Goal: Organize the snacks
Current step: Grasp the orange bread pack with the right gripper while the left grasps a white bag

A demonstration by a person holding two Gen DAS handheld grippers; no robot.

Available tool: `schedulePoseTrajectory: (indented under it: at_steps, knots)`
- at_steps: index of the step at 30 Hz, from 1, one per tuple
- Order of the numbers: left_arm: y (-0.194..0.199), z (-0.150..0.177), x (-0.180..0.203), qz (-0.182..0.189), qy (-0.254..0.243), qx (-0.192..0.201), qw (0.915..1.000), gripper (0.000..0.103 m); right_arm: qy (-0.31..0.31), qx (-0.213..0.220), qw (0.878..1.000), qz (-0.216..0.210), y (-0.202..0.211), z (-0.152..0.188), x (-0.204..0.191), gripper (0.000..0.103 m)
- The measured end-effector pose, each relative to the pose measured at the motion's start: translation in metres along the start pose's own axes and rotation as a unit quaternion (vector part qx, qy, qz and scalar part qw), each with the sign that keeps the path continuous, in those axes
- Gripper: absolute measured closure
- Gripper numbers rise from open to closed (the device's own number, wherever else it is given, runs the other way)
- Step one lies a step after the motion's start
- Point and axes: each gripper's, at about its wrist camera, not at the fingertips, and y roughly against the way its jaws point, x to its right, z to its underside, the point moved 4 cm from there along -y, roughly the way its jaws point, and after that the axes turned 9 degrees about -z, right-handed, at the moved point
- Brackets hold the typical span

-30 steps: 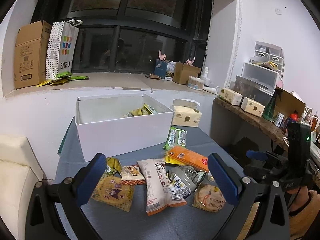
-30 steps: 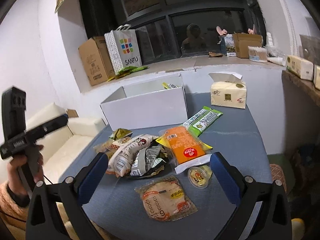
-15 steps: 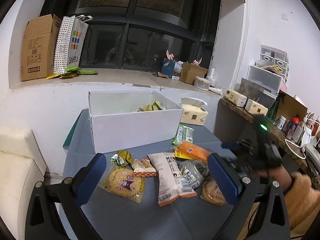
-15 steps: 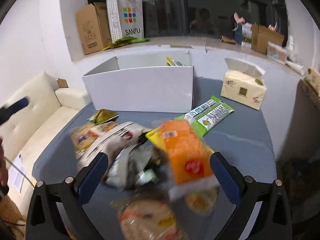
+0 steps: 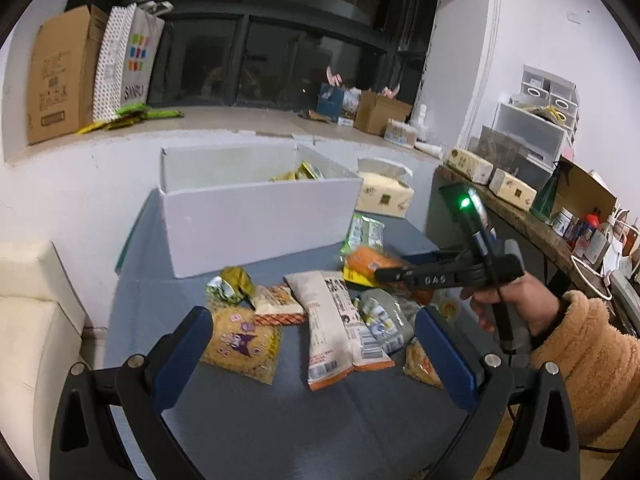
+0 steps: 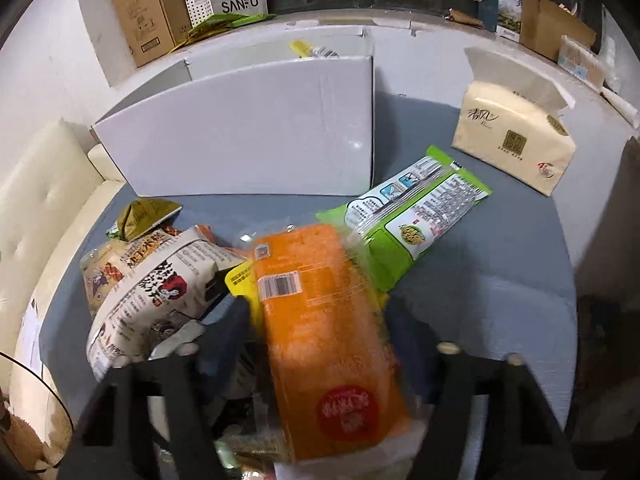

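Note:
Loose snack packets lie on the grey table (image 5: 280,424) in front of a white box (image 5: 256,216) that holds a few packets. My right gripper (image 6: 314,320) points down over an orange packet (image 6: 320,340). Its jaws are closing, and the blurred fingers touch the packet's two long edges. In the left wrist view that gripper (image 5: 400,276) reaches over the orange packet (image 5: 366,258). My left gripper (image 5: 316,344) hangs open above a long white packet (image 5: 336,320) and a purple cartoon packet (image 5: 240,344), holding nothing.
A green packet (image 6: 416,216) lies beside the orange one, near the box (image 6: 248,132). A tissue pack (image 6: 516,140) stands at the back right of the table. A cream sofa (image 5: 28,320) is on the left, and a cluttered shelf (image 5: 520,208) runs along the right wall.
My right gripper came forward and down over the orange packet and its jaws narrowed from wide open. In the left view the person's hand with it moved in from the right.

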Motion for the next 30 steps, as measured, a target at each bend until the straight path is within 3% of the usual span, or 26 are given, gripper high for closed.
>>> schedulePoseTrajectory:
  at_steps: [2,3,4,8,9,11,12,13,15,19,26,27,28,29,30]
  knots:
    - [-0.008,0.001,0.004,0.005,-0.001,-0.011,0.9999,0.000,0.005,0.010,1.000,0.007,0.011,0.003,-0.001,0.045]
    - [-0.013,0.001,0.006,0.009,-0.002,-0.018,0.9998,0.000,0.005,0.019,1.000,0.014,0.018,0.004,0.000,0.056]
    - [-0.020,0.002,0.010,0.011,-0.006,-0.029,0.9995,0.000,0.003,0.030,0.999,0.032,0.023,0.005,0.002,0.103]
    - [-0.043,-0.003,0.019,0.020,-0.010,-0.054,0.9983,0.000,-0.007,0.041,0.999,0.019,0.038,0.010,0.003,0.103]
    - [-0.046,-0.004,0.019,0.019,-0.005,-0.059,0.9980,0.000,-0.007,0.037,0.999,0.024,0.038,0.012,0.003,0.101]
    - [-0.052,-0.006,0.020,0.023,0.006,-0.065,0.9976,0.000,-0.011,0.028,0.999,0.023,0.036,0.015,0.001,0.071]
    - [-0.052,-0.005,0.021,0.027,0.008,-0.065,0.9975,0.000,-0.008,0.028,0.999,0.018,0.035,0.017,-0.003,0.021]
    - [-0.052,-0.004,0.023,0.031,0.009,-0.065,0.9973,0.000,0.004,0.040,0.999,0.021,0.035,0.017,-0.009,0.000]
    - [-0.050,-0.001,0.026,0.030,0.003,-0.066,0.9973,0.000,0.037,0.048,0.998,0.029,0.031,0.017,-0.021,0.000]
    - [-0.044,0.003,0.026,0.020,-0.012,-0.065,0.9976,0.000,0.057,0.021,0.997,0.041,0.004,0.011,-0.025,0.000]
    - [-0.043,0.005,0.019,0.017,-0.004,-0.067,0.9976,0.000,0.035,-0.026,0.998,0.035,-0.028,0.000,-0.020,0.000]
    - [-0.044,0.005,0.018,0.017,-0.004,-0.068,0.9975,0.000,0.033,-0.029,0.999,0.029,-0.030,-0.001,-0.020,0.010]
    - [-0.045,0.006,0.019,0.018,-0.004,-0.069,0.9974,0.000,0.045,-0.032,0.998,0.039,-0.031,-0.001,-0.022,0.026]
    - [-0.046,0.006,0.019,0.019,-0.006,-0.071,0.9973,0.000,0.062,-0.037,0.996,0.056,-0.031,-0.001,-0.025,0.031]
    - [-0.047,0.006,0.020,0.018,-0.009,-0.074,0.9971,0.000,0.067,-0.038,0.995,0.057,-0.029,-0.001,-0.027,0.041]
